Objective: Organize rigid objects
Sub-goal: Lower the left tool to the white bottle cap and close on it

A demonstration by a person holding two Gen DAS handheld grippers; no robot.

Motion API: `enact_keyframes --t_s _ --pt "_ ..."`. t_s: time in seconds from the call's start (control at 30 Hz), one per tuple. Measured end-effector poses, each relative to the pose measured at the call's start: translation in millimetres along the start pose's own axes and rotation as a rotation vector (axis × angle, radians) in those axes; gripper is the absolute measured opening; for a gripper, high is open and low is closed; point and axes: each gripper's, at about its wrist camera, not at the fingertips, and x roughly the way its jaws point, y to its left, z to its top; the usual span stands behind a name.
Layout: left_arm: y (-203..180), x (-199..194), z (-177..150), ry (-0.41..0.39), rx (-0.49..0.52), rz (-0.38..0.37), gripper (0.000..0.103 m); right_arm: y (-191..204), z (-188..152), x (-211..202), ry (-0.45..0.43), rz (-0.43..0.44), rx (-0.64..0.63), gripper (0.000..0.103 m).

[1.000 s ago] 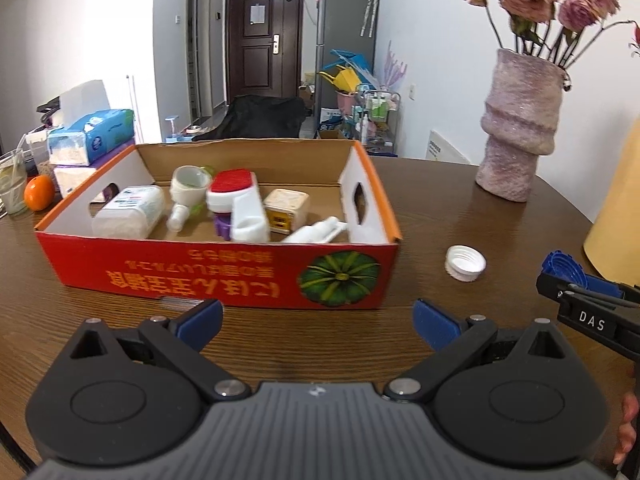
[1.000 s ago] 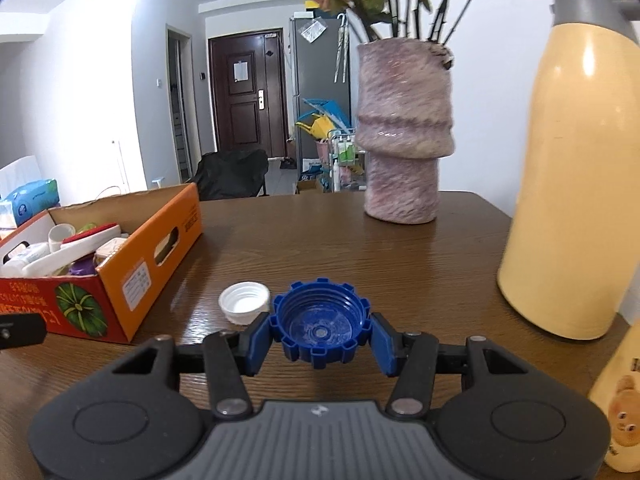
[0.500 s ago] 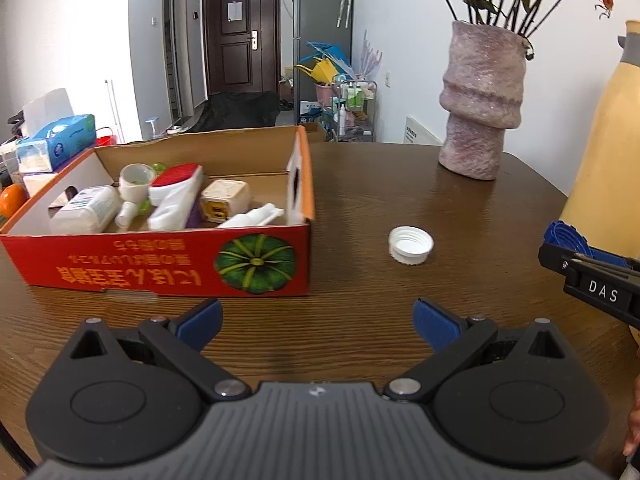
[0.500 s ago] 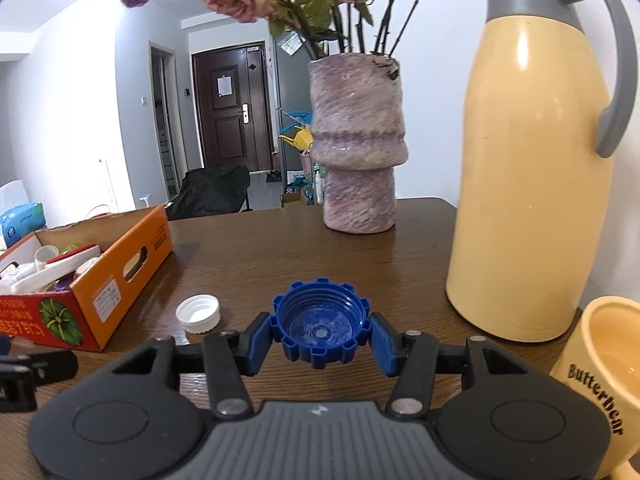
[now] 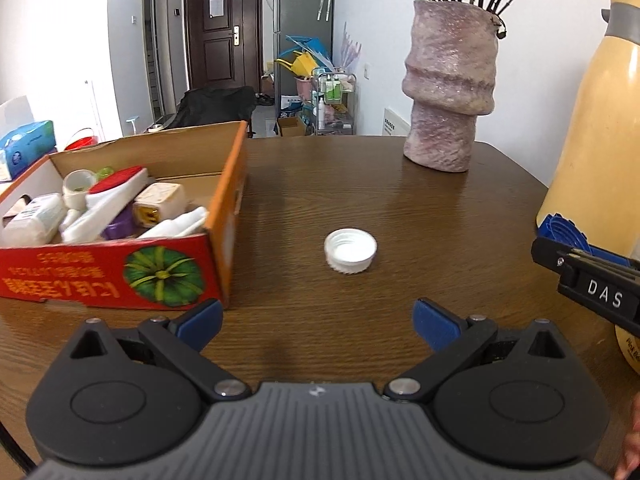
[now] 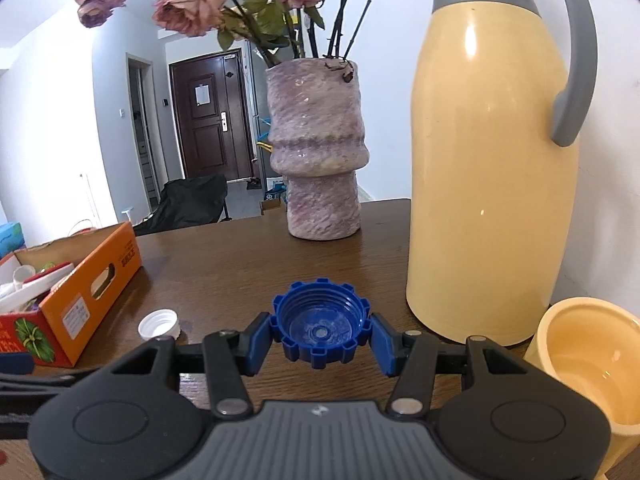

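The white cap (image 5: 351, 250) lies open side up on the desk (image 5: 400, 200) just right of the box (image 5: 120, 276), dead ahead of the left gripper (image 5: 316, 318), whose fingers stand apart and empty; the right gripper (image 6: 321, 336), further from it, is clamped on a blue cap (image 6: 320, 326).

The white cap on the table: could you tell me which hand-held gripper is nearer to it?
Left. The left hand-held gripper faces the white cap with open jaws; the right hand-held gripper sits off to its side.
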Motion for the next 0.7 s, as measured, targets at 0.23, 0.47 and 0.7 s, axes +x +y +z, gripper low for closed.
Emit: enact_keyframes --t_s 0.23,0.47,0.7 --pt "-18 21 10 0.008 0.009 -0.018 0.103 -5 2 7 -0.014 -0.014 0.032 0.052" --pt "-24 45 23 0.018 -0.001 -0.03 0.103 -13 5 18 -0.024 -0.035 0.06 0.052" --pt "-28 65 31 0.044 0.004 -0.032 0.088 -10 6 22 -0.029 -0.033 0.063 0.052"
